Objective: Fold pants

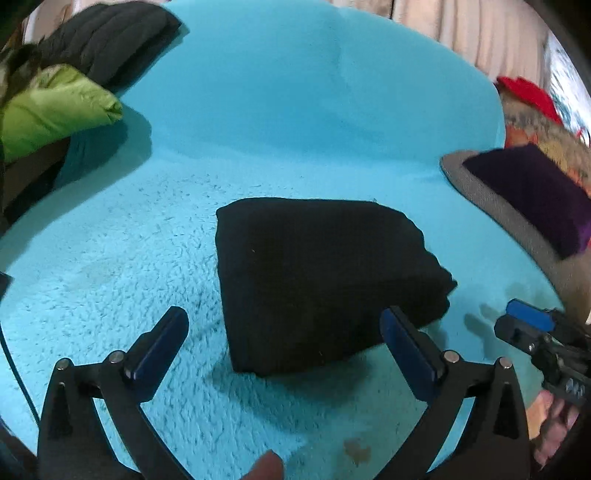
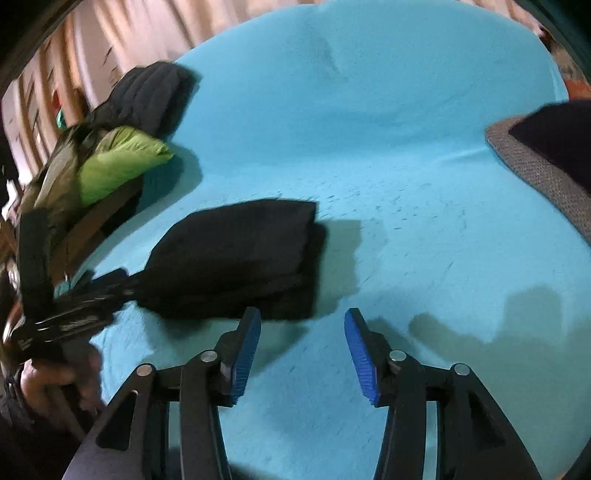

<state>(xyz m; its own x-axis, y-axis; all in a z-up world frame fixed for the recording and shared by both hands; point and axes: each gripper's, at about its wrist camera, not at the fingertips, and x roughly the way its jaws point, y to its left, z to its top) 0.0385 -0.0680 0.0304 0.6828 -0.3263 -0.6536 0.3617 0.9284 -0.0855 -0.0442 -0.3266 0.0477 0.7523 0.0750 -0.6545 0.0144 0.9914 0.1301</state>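
Note:
The black pants (image 1: 325, 280) lie folded into a compact block on the turquoise fleece blanket (image 1: 258, 129). My left gripper (image 1: 284, 332) is open and empty, its fingers spread just in front of the pants' near edge. The right gripper (image 1: 532, 325) shows at the right edge of the left wrist view. In the right wrist view the folded pants (image 2: 240, 258) lie left of centre, and my right gripper (image 2: 303, 332) is open and empty, just to the right of their near corner. The left gripper (image 2: 74, 310) appears at the left, beside the pants.
A green cushion (image 1: 55, 107) and a black padded garment (image 1: 110, 40) sit at the back left. A grey-edged cushion with a purple cloth (image 1: 535, 192) lies at the right. Pale curtains (image 1: 461, 33) hang behind the blanket.

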